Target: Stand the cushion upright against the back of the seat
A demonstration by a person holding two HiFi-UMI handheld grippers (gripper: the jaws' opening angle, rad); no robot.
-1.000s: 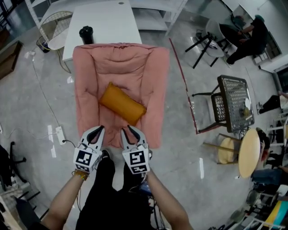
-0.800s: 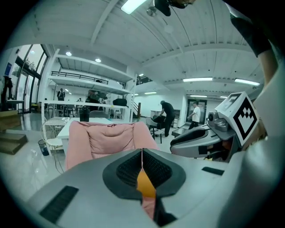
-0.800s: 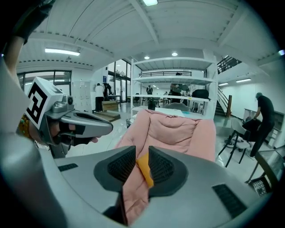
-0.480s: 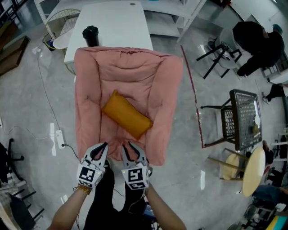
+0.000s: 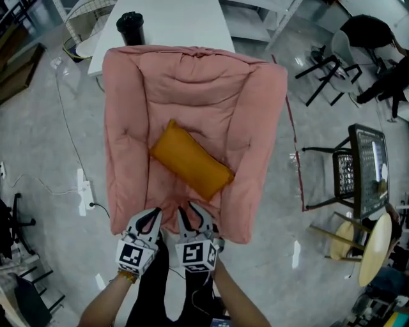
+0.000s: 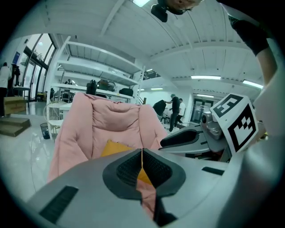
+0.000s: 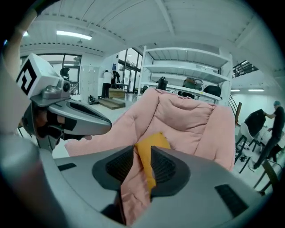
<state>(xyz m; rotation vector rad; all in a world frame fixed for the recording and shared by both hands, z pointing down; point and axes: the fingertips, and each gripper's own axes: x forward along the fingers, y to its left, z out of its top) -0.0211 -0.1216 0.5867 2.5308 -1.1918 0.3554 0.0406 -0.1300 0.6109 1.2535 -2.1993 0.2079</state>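
Orange cushion (image 5: 190,159) lies flat and diagonal, mid-seat in the pink padded armchair (image 5: 124,128), not against the backrest at 12 o'clock. Left tool (image 5: 153,214) at the seat's 6 o'clock front edge, jaws closed, nothing in them. Right tool (image 5: 190,209) just beside it, jaws partly apart and just been opening, nothing between them; cushion only shows beyond the gap. Glossy grey floor (image 5: 38,140). White table (image 5: 185,19) behind the chair at 12 with a black flask (image 5: 130,27); power strip (image 5: 84,190) at 9; metal mesh chair (image 5: 361,172) at 3.
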